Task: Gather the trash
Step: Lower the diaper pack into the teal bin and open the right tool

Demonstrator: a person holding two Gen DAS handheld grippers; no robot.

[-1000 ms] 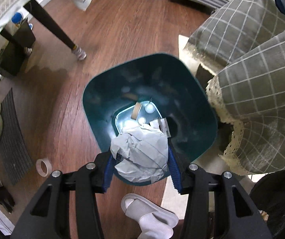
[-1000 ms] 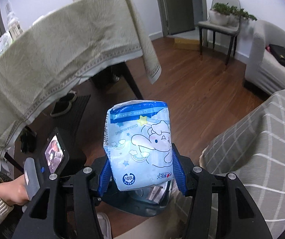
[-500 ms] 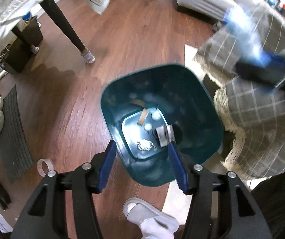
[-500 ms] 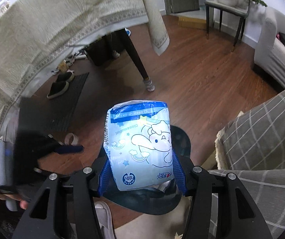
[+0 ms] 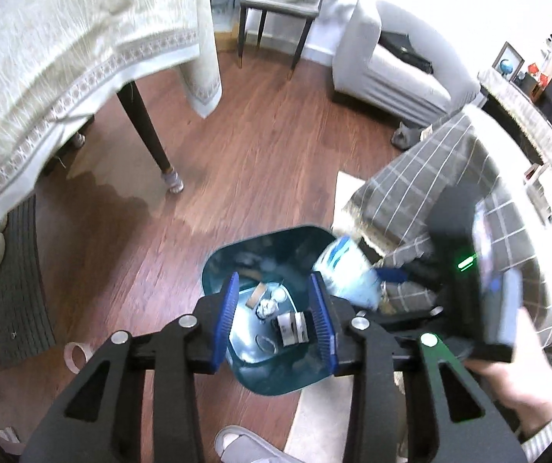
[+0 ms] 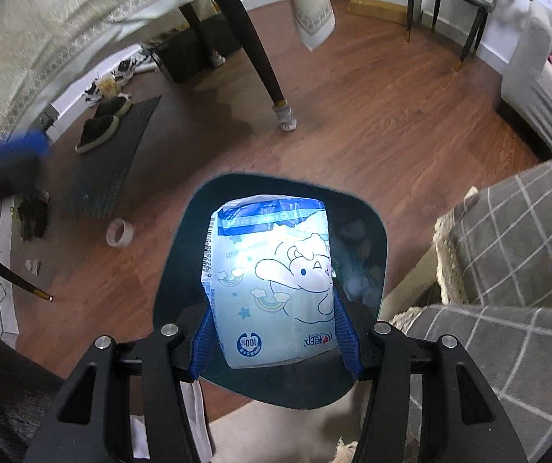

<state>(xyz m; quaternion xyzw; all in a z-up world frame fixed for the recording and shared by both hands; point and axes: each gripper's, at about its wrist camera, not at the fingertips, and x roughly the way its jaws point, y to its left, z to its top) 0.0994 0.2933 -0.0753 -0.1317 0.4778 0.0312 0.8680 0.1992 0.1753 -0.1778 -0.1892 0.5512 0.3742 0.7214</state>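
Observation:
A dark teal bin (image 5: pixel 218 266) stands on the wood floor. Several bits of trash lie in it, among them a crumpled paper ball (image 5: pixel 266 306) and a small box (image 5: pixel 291 324). High above it my left gripper (image 5: pixel 273 277) points down; its jaws are closing with nothing between them. My right gripper (image 6: pixel 272 308) is shut on a light blue tissue pack (image 6: pixel 272 281) with a cartoon print. It holds the pack right over the bin's mouth (image 6: pixel 175 254). In the left wrist view the pack (image 5: pixel 347 270) hangs at the bin's right rim.
A tape roll (image 6: pixel 119 232) lies on the floor left of the bin. Plaid cushions (image 6: pixel 507 250) crowd the bin's right side. A dark table leg (image 6: pixel 264 73) stands under a draped cloth beyond it. A dark mat (image 6: pixel 110 162) with shoes lies left, a white slipper (image 5: pixel 237 443) near.
The crumpled white paper left my left gripper and now lies in the bin. That gripper rose and its jaws narrowed. My right gripper came down over the bin with the pack.

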